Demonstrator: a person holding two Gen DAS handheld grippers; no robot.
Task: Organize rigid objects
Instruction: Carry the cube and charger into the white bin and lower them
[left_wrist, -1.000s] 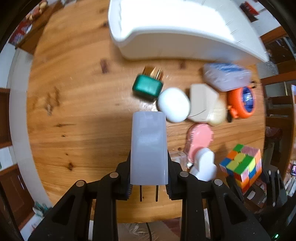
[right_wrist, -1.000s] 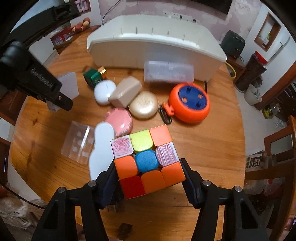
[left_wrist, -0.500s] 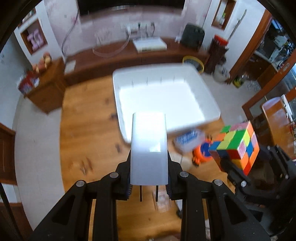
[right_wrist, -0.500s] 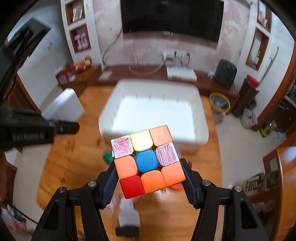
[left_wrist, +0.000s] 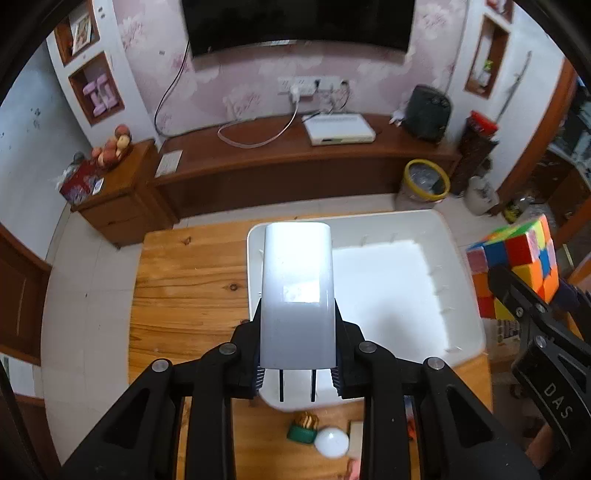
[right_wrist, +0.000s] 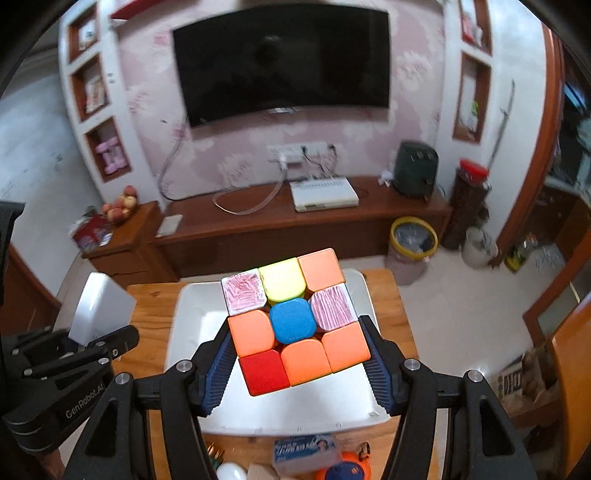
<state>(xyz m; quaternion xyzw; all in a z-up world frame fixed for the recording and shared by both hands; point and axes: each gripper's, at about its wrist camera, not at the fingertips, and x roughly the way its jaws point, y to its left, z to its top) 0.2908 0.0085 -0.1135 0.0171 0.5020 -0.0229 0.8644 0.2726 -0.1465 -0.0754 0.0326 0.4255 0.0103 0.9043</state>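
My left gripper (left_wrist: 296, 373) is shut on a white power adapter (left_wrist: 296, 295), its two prongs pointing back toward the camera, held high over the near left part of the white bin (left_wrist: 391, 288). My right gripper (right_wrist: 297, 354) is shut on a multicoloured puzzle cube (right_wrist: 291, 321), raised above the same white bin (right_wrist: 192, 321). The cube (left_wrist: 513, 273) also shows at the right edge of the left wrist view, and the adapter (right_wrist: 101, 312) at the left of the right wrist view.
The bin sits on a wooden table (left_wrist: 184, 284). On the table's near side lie a green bottle with a gold cap (left_wrist: 303, 430), a white egg-shaped case (left_wrist: 331, 443), a clear box with a blue label (right_wrist: 304, 452) and an orange round tool (right_wrist: 343, 470). Beyond stand a TV cabinet (left_wrist: 295, 162) and a yellow-rimmed waste bin (left_wrist: 424, 181).
Both grippers rose from just above the tabletop and moved over the white bin, each still holding its object. The view tilted up, so the room and TV wall now show.
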